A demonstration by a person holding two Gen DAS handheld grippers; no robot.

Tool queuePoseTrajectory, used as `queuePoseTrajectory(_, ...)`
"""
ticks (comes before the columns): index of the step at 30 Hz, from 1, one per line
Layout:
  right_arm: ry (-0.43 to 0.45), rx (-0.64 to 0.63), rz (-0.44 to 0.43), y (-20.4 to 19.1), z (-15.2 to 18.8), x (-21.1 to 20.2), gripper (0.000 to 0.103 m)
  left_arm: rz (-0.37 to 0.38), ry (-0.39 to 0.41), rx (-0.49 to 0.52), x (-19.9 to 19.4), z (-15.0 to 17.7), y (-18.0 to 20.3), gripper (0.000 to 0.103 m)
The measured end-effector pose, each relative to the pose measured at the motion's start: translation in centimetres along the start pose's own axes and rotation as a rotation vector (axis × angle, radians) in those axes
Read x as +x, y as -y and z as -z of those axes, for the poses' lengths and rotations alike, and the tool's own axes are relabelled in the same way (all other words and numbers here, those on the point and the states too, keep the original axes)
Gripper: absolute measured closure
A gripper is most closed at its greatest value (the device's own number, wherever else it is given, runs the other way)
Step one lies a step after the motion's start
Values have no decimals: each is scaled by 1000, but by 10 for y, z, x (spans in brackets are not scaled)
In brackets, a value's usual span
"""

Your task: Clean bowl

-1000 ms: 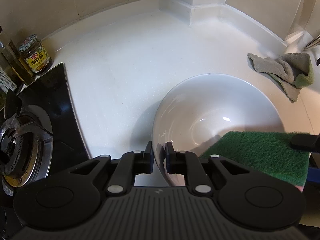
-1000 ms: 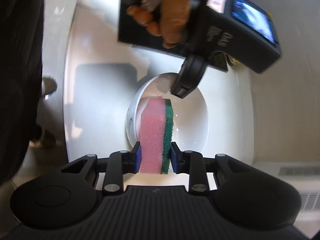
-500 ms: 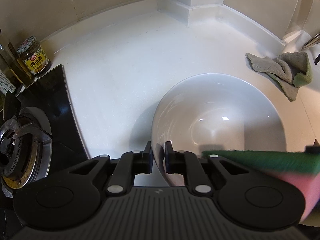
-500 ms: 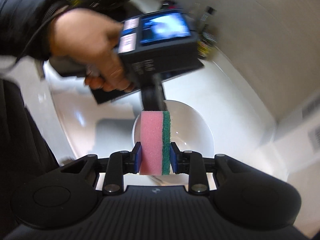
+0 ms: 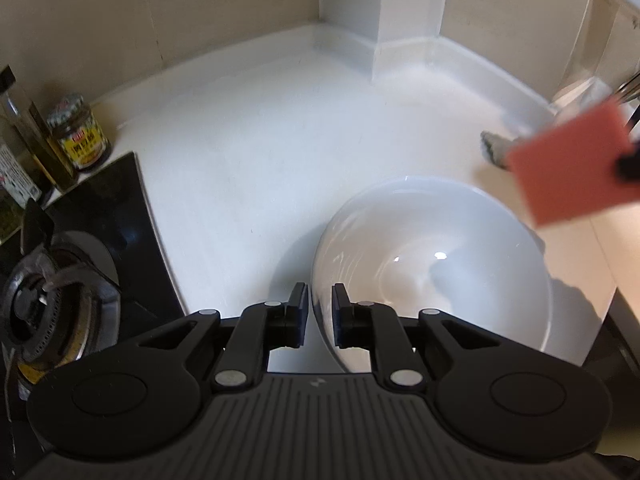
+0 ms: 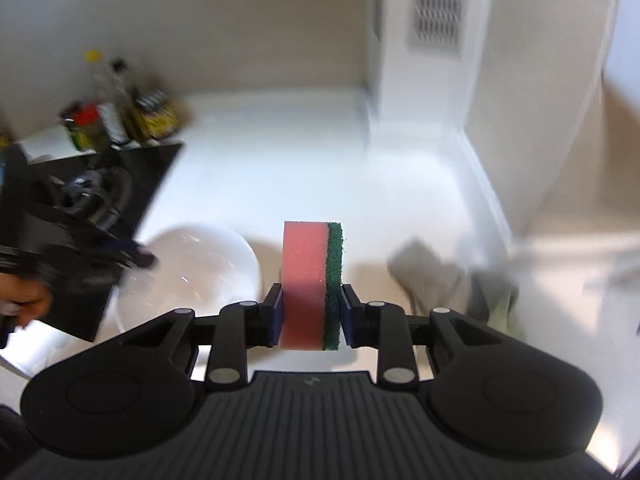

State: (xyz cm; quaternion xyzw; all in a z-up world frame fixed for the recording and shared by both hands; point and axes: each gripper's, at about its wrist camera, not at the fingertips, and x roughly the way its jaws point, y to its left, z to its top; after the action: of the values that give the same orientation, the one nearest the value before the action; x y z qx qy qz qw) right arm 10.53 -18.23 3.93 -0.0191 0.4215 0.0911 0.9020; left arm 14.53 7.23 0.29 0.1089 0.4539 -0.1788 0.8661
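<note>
A white bowl [image 5: 432, 264] sits on the white counter [image 5: 260, 168]. My left gripper [image 5: 321, 312] is shut on the bowl's near-left rim. My right gripper [image 6: 312, 312] is shut on a pink sponge with a green scouring side [image 6: 312, 280]. In the left wrist view the sponge [image 5: 572, 164] hangs in the air beyond the bowl's right rim, pink face showing. In the right wrist view the bowl [image 6: 192, 272] lies to the left of the sponge, apart from it.
A gas hob [image 5: 60, 280] lies at the left, with jars and bottles [image 5: 76, 136] behind it. A grey-green cloth [image 6: 452, 284] lies crumpled on the counter at the right. A wall column [image 5: 380, 12] stands at the back corner.
My right gripper has lifted the sponge out of the bowl and swung it up and to the right, turning its pink face to the left camera. The left gripper keeps its hold on the rim.
</note>
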Motion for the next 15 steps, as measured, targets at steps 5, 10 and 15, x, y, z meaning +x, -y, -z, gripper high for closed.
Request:
queuePoseTrajectory(5, -65, 67, -13, 17, 2, 22, 75, -5, 4, -17, -3, 0, -2, 88)
queuePoseTrajectory(10, -31, 46, -12, 11, 1, 9, 75, -5, -1, -34, -5, 8, -1, 87)
queuePoseTrajectory(15, 14, 32, -23, 8, -2, 6, 75, -15, 9, -39, -7, 9, 0, 87)
